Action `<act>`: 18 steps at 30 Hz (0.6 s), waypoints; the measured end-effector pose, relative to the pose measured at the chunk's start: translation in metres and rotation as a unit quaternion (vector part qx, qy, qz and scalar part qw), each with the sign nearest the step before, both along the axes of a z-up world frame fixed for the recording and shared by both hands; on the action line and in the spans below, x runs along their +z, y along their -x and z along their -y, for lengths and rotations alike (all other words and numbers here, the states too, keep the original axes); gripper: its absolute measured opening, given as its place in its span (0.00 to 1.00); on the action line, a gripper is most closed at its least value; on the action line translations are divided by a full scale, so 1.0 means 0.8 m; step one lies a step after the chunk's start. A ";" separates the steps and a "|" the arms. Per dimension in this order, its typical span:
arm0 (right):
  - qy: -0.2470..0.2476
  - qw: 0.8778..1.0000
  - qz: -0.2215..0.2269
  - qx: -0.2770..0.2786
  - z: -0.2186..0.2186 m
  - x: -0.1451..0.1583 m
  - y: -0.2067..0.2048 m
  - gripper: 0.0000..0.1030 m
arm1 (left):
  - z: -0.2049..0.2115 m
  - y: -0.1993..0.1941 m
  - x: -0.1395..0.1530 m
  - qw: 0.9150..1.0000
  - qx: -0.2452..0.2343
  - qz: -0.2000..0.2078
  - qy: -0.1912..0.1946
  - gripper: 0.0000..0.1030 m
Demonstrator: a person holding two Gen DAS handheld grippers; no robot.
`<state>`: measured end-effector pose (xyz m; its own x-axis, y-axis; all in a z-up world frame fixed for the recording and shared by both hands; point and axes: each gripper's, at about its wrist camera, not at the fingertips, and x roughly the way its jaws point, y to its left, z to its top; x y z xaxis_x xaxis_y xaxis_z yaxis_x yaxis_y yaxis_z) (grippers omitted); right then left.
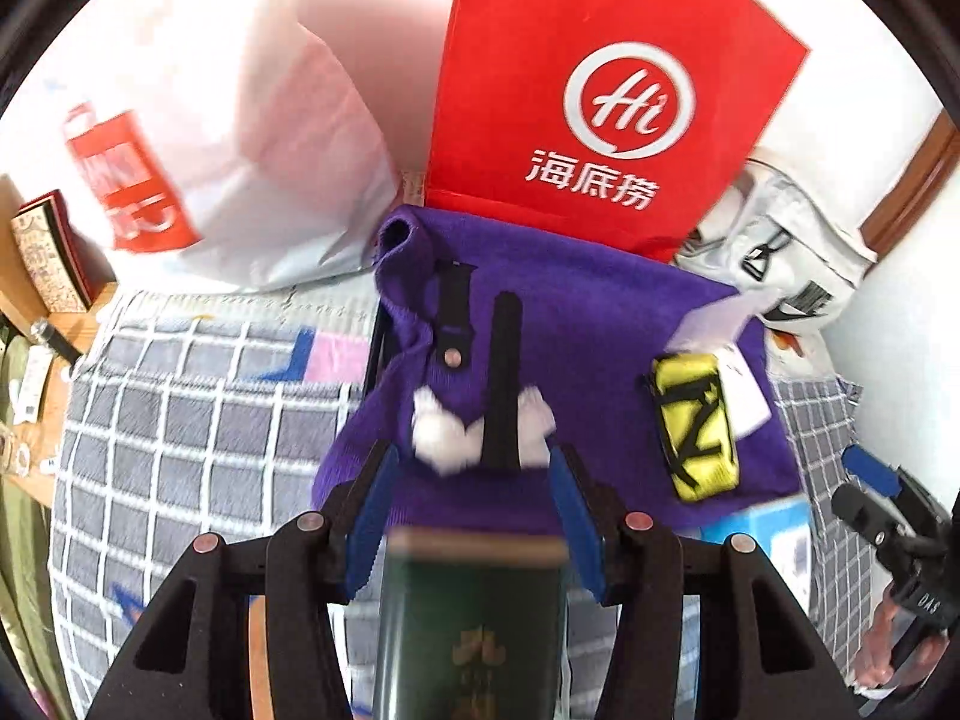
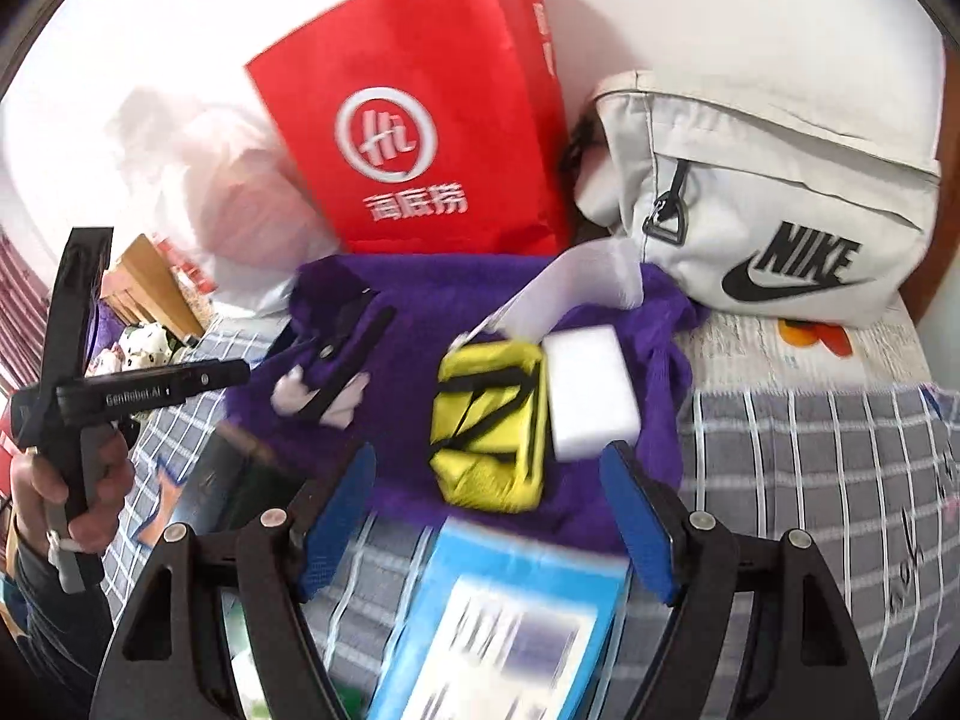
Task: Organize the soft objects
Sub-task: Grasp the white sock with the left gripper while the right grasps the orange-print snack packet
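The left claw [image 1: 474, 516] stands open with nothing pressed between its blue pads; a dark green book [image 1: 474, 618] lies blurred just under it, and I cannot tell if it touches the pads. The right claw [image 2: 486, 522] is also open and empty, wider than the left one, above a blue box [image 2: 510, 618] that lies on the bed [image 2: 810, 480].

Just beyond both claws a purple knitted garment [image 1: 588, 324] is spread on the checked bed cover. On it rest a black strap with white fluffy pieces [image 1: 480, 420], a yellow pouch with black straps [image 2: 486, 426] and a white foam block [image 2: 591, 396] that touches the pouch. These things appear gathered in one place, so I judge that the collecting is partly done. The garment is not yet folded, and nothing seems put into the red paper bag [image 2: 432, 144] or the white Nike bag [image 2: 774, 204] standing behind it against the wall, so the sorting itself probably remains.

The right wrist view shows the foam block and the Nike bag clearly, and also a hand [image 2: 54, 498] holding the left tool. The left wrist view shows the white plastic bag [image 1: 240, 138] and a wooden nightstand [image 1: 54, 372] beside the bed, and the right tool only at its edge.
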<state>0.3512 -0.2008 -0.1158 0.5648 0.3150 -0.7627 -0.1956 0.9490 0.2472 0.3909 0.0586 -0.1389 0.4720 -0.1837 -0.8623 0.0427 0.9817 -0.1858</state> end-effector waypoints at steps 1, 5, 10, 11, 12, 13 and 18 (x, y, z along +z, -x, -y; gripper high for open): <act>-0.005 1.000 0.004 0.001 -0.003 0.003 0.018 0.75 | -0.007 0.012 0.006 1.000 0.001 0.005 0.000 0.49; -0.003 1.000 0.013 0.005 -0.014 0.009 0.076 0.74 | -0.015 0.057 0.016 1.000 0.007 0.013 -0.002 0.49; 0.002 0.999 0.012 0.040 -0.029 0.004 0.154 0.73 | -0.028 0.114 0.019 1.000 0.002 0.014 0.006 0.49; 0.000 0.999 0.011 0.049 -0.030 0.001 0.167 0.73 | -0.028 0.125 0.017 1.000 0.000 0.013 0.003 0.49; 0.000 0.998 0.009 0.055 -0.031 -0.001 0.178 0.73 | -0.030 0.132 0.017 1.000 0.000 0.011 0.000 0.49; 0.001 0.998 0.007 0.056 -0.031 -0.004 0.190 0.73 | -0.030 0.143 0.017 1.000 -0.001 0.010 -0.003 0.49; -0.025 0.997 -0.014 0.075 -0.031 -0.033 0.242 0.74 | -0.025 0.189 0.017 1.000 -0.007 0.012 0.007 0.49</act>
<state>0.1575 -0.1762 -0.1425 0.4871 0.4325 -0.7587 -0.3270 0.8959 0.3008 0.2399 0.0784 -0.1254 0.4896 -0.2028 -0.8481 0.0603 0.9781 -0.1991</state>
